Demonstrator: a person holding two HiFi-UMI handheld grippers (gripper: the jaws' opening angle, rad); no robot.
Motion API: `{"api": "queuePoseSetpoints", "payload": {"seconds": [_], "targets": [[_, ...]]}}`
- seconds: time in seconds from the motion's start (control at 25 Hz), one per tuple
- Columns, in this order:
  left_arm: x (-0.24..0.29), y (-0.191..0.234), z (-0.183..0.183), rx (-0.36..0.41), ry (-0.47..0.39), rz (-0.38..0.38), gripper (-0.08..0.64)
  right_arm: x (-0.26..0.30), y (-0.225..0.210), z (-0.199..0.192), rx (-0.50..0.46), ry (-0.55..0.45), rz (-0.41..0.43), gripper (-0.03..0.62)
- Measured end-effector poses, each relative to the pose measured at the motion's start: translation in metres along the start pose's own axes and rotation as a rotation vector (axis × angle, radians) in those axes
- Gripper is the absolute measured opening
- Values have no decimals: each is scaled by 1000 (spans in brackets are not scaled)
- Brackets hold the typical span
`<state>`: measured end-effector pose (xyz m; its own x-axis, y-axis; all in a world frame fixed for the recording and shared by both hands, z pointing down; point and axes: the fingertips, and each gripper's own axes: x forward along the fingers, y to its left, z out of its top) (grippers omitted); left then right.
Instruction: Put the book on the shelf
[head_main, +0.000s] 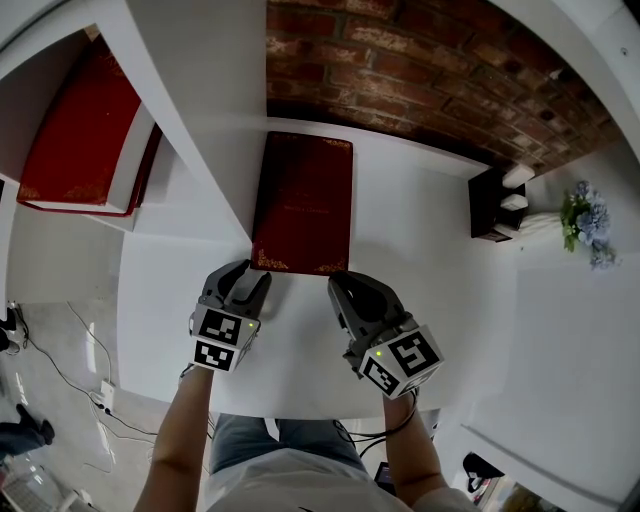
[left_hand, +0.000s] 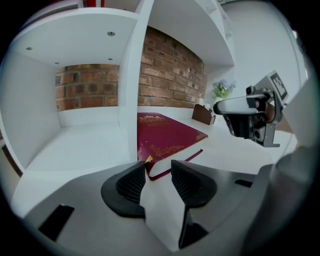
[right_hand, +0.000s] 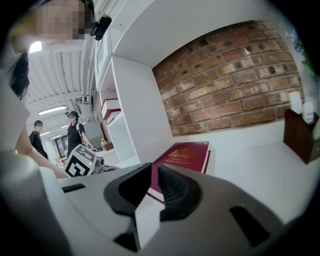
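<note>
Head view: the red book (head_main: 303, 205) lies flat at the frame's centre on the white shelf (head_main: 430, 260), against the divider (head_main: 200, 110). The left gripper (head_main: 250, 274) and right gripper (head_main: 338, 286) sit just below it.

Left gripper view: the jaws are spread wide and empty, with the book's corner (left_hand: 165, 135) just beyond them.

Right gripper view: the jaws are nearly closed and empty, and the book (right_hand: 185, 155) lies ahead.

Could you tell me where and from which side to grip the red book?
Probably its near short edge, from the person's side: the red book lies flat, its left side by the divider, far end toward the brick wall; the open left gripper faces that edge.
</note>
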<state>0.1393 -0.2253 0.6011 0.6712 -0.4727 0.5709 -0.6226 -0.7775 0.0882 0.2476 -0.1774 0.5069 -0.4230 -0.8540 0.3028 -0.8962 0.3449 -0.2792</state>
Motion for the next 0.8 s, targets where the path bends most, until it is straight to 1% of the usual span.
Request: {"api": "queuePoseSetpoints", "payload": {"seconds": [0.24, 0.44, 0.8], "targets": [[3, 1, -5, -9, 11, -8, 158, -2, -16, -21, -45, 86, -34, 72], [4, 2, -5, -9, 13, -4, 158, -1, -26, -44, -93, 181, -38, 101], [6, 3, -7, -15, 20, -6, 158, 5, -43, -68, -106, 275, -53, 133]]}}
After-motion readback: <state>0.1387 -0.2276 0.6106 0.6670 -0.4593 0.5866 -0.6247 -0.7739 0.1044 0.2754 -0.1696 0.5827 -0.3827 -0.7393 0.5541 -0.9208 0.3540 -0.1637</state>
